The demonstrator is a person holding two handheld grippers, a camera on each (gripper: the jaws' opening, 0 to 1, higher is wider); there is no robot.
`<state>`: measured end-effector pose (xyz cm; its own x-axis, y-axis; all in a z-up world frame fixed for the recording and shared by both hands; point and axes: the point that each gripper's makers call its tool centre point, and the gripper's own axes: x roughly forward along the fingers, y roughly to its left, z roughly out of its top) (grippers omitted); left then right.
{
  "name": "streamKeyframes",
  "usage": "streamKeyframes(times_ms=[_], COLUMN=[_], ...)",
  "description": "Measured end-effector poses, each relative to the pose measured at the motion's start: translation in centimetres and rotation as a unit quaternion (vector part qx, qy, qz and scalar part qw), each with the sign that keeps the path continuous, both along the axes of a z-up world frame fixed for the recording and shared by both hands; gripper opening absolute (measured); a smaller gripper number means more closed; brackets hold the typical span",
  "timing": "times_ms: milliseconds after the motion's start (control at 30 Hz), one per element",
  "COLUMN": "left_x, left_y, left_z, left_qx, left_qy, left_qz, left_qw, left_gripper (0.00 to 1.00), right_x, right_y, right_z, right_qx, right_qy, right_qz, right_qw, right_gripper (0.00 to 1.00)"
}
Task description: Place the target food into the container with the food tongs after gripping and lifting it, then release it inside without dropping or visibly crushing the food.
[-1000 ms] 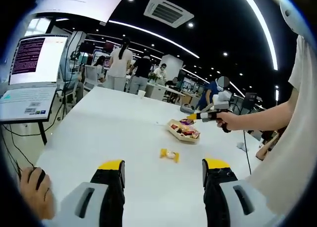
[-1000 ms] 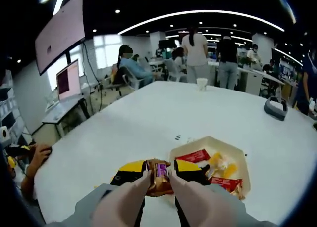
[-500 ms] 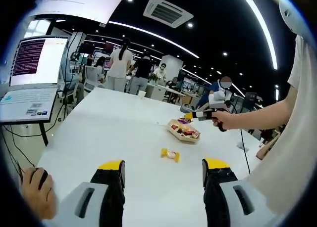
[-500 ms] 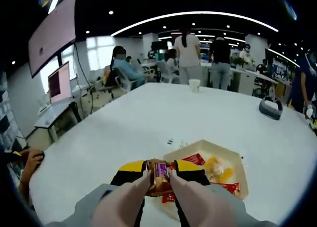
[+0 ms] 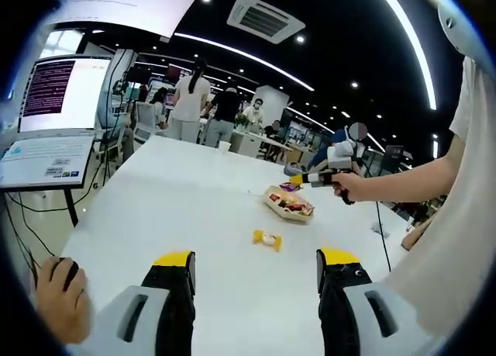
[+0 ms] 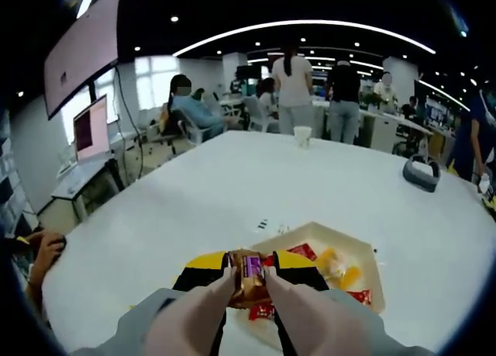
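The right gripper (image 6: 248, 272) pinches a small wrapped snack (image 6: 249, 277) between its two yellow-tipped jaws, held up over the near edge of the tray (image 6: 370, 250) — a pale tray with red and yellow packets inside. In the left gripper view, the left gripper (image 5: 254, 264) has its jaws spread wide apart, with nothing between them. Past them, a yellow wrapped snack (image 5: 267, 239) lies alone on the white table (image 5: 178, 201), near the tray (image 5: 288, 204).
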<state>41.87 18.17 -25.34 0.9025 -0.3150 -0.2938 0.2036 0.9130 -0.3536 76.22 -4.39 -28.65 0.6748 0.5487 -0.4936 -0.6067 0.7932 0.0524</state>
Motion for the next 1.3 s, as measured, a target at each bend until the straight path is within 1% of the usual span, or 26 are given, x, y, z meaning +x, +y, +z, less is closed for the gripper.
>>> streamKeyframes(times_ms=[500, 633, 1033, 1300], left_x=[-0.1, 0.0, 0.1, 0.4], left_y=[-0.4, -0.5, -0.6, -1.1], left_z=[0.0, 0.0, 0.0, 0.1], left_qx=[-0.001, 0.000, 0.002, 0.002], left_qy=[-0.001, -0.001, 0.001, 0.001], left_qz=[-0.002, -0.004, -0.006, -0.012], left_qw=[1.0000, 1.0000, 1.0000, 0.9999], left_gripper=[0.62, 0.62, 0.62, 0.62], right_x=[0.2, 0.3, 0.4, 0.6], right_y=[-1.1, -1.3, -2.1, -2.6], right_z=[0.2, 0.7, 0.3, 0.3], right_qx=[-0.002, 0.004, 0.002, 0.001], right_qy=[-0.002, -0.006, -0.005, -0.005], right_qz=[-0.008, -0.013, -0.018, -0.020], right_qw=[1.0000, 0.9999, 0.9998, 0.9998], right_gripper=[0.22, 0.22, 0.22, 0.22])
